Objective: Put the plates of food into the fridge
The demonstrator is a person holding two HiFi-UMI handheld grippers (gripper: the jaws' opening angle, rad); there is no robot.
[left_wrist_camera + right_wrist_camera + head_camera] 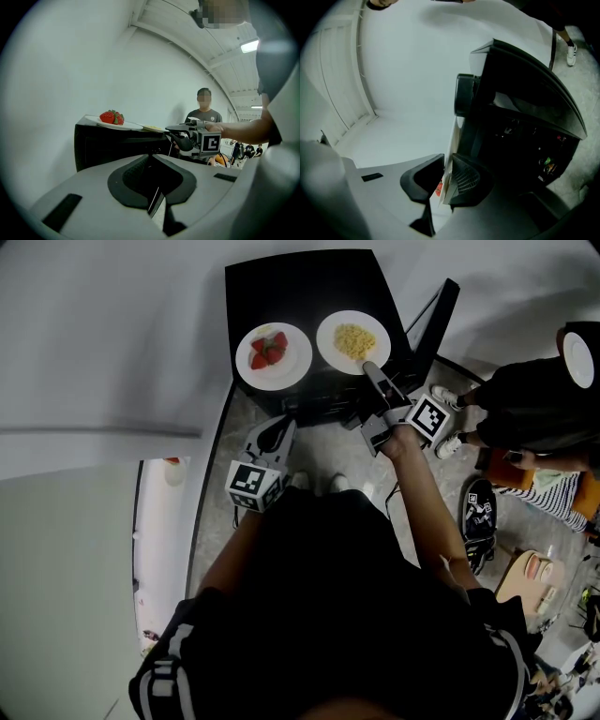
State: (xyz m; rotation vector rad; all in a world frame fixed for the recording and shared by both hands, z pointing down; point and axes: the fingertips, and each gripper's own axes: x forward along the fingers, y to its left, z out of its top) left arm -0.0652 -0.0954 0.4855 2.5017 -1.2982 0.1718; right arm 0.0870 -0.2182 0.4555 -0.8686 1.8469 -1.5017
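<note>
Two white plates sit on top of a low black fridge (309, 282). The left one holds strawberries (273, 355) (117, 123), the right one yellow noodles (353, 341) (152, 127). My right gripper (368, 368) (169, 132) reaches level to the near rim of the noodle plate. In the right gripper view that white rim (451, 150) runs edge-on between the pads, and the gripper (445, 180) is shut on it. My left gripper (275, 432) (157, 199) hangs lower, in front of the fridge (108, 145), shut with nothing in it.
A black door panel (433, 320) stands out at the fridge's right side. A person (534, 409) (204, 110) stands to the right of it. Shoes and clutter (478, 512) lie on the floor at the right. A white wall runs along the left.
</note>
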